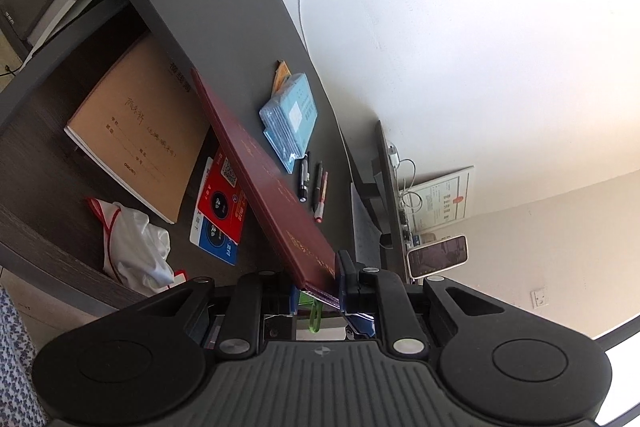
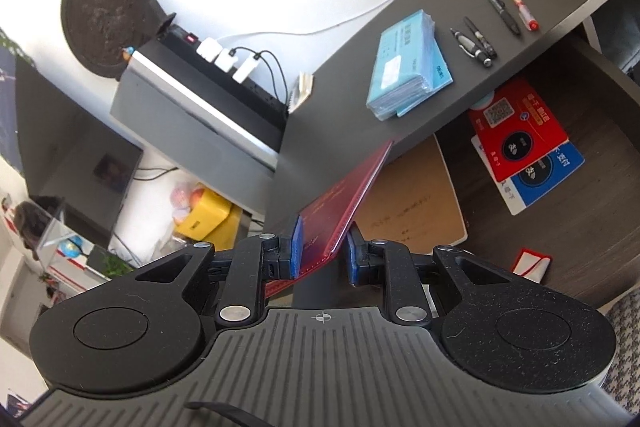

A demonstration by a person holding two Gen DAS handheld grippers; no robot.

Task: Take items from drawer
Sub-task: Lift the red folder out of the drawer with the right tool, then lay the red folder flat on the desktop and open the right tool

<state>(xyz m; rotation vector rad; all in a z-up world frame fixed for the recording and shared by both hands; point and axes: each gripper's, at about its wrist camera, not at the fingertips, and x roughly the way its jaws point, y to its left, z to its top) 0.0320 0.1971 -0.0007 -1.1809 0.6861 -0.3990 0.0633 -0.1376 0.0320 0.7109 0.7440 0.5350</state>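
The near end of the dark red booklet (image 1: 260,179) is hidden between the blue pads of the left gripper (image 1: 318,287), which is clamped on it; the gold print on its cover is too small to read. In the right wrist view the same booklet sits between the fingers of the right gripper (image 2: 322,253); the left pad touches the cover, but a gap shows at the right pad, so a firm grip cannot be told. The booklet is tilted, above the open drawer (image 1: 36,163) and the desk edge. In the drawer lie a brown notebook (image 1: 140,135), red and blue cards (image 1: 220,211) and a white cloth (image 1: 136,247), partly cut off; on the desk (image 1: 216,23) rest a blue packet (image 1: 290,115) and pens (image 1: 314,183).
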